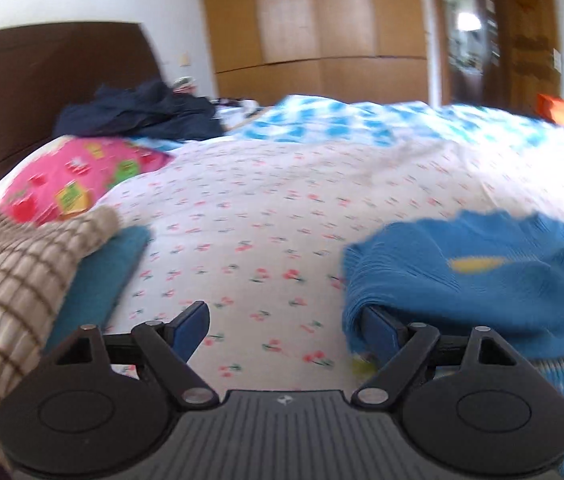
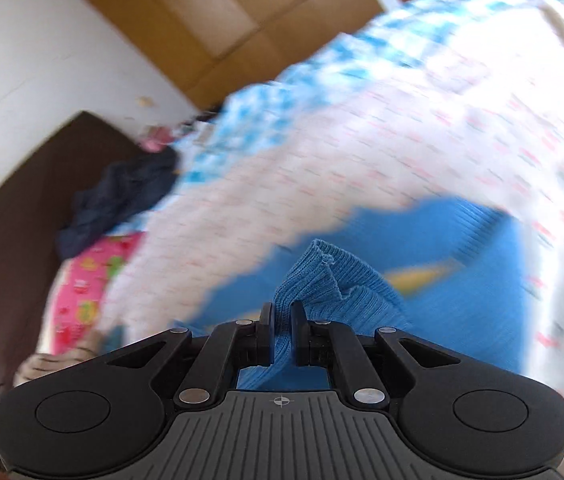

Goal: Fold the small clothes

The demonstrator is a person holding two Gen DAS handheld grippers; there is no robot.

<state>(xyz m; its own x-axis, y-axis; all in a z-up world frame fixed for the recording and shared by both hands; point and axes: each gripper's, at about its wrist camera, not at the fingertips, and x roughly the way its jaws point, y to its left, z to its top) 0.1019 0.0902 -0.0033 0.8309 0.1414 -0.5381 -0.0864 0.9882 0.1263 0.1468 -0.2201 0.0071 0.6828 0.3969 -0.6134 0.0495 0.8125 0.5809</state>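
Observation:
A blue ribbed knit garment (image 1: 478,280) with a yellow patch lies on the flowered bedsheet (image 1: 266,216) at the right. My left gripper (image 1: 282,328) is open wide over the sheet; its right finger is tucked under the garment's left edge, its left finger is bare. In the right wrist view my right gripper (image 2: 281,328) is shut on a bunched fold of the same blue garment (image 2: 322,280), which is lifted off the bed (image 2: 402,140).
A checked beige cloth (image 1: 10,272) and a teal folded item (image 1: 102,276) lie at the left. A pink pillow (image 1: 70,180), dark clothes (image 1: 142,116), a blue-white quilt (image 1: 362,120) and the brown headboard (image 1: 42,88) are behind. Wardrobe (image 1: 314,24) beyond.

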